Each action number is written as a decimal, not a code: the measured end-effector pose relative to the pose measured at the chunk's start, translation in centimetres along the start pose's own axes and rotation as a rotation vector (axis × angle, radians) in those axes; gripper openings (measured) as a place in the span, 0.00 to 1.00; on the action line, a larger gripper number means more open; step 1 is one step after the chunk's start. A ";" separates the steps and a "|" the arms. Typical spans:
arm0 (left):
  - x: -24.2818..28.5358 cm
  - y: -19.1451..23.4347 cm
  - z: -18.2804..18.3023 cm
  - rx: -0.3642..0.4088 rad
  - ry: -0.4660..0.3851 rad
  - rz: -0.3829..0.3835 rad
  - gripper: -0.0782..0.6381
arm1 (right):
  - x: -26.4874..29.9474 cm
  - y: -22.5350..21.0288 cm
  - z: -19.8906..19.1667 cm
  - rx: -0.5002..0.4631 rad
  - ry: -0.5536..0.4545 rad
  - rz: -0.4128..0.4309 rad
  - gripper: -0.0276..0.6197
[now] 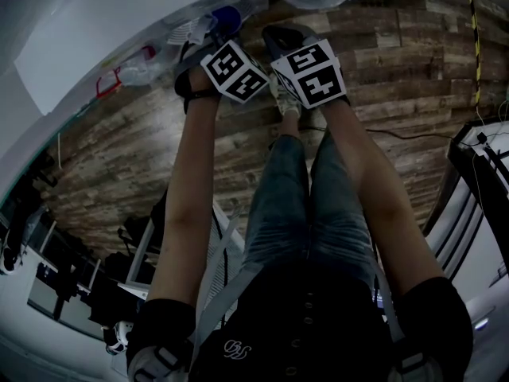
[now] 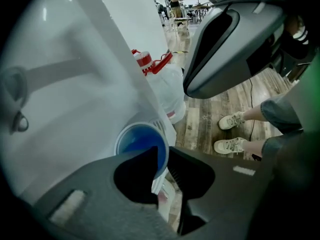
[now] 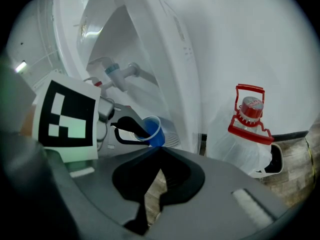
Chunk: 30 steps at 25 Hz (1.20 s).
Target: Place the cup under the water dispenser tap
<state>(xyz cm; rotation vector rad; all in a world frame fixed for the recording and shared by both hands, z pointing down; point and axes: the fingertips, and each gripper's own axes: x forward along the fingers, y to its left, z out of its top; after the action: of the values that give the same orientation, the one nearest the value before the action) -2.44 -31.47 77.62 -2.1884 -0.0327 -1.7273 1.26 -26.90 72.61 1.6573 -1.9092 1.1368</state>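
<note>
A blue cup (image 3: pixel 154 131) stands upright on the grille (image 3: pixel 172 140) of the white water dispenser (image 2: pixel 75 94), below its two taps (image 3: pixel 117 73). My left gripper (image 2: pixel 162 154) points steeply down over the cup (image 2: pixel 137 139). One finger is inside the rim and the other outside, with a sliver of blue showing between the inner pad and the wall, so it is open. In the right gripper view that inner finger (image 3: pixel 131 125) dips into the cup. My right gripper (image 3: pixel 160 151) hangs a little back from the dispenser, tips together, holding nothing.
A large clear water jug (image 3: pixel 247 134) with a red cap and handle stands on the wooden floor right of the dispenser. The person's shoes (image 2: pixel 229 145) are close behind. The right gripper's grey body (image 2: pixel 235 44) hovers beside my left one.
</note>
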 end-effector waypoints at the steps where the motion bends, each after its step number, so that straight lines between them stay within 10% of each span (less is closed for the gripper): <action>1: 0.1 -0.1 0.0 0.006 0.003 -0.002 0.19 | -0.1 0.0 -0.1 0.001 -0.001 0.002 0.05; 14: -0.8 -0.2 0.3 -0.050 -0.029 0.013 0.40 | -1.5 0.2 0.2 -0.030 -0.001 0.009 0.05; 30: -7.3 -0.3 0.1 -0.271 -0.039 0.073 0.42 | -6.7 2.0 3.3 -0.148 -0.024 0.072 0.05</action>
<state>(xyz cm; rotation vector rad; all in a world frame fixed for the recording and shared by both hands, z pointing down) -4.29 -29.70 70.73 -2.3791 0.2841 -1.7338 1.77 -25.07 65.15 1.5414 -2.0303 0.9804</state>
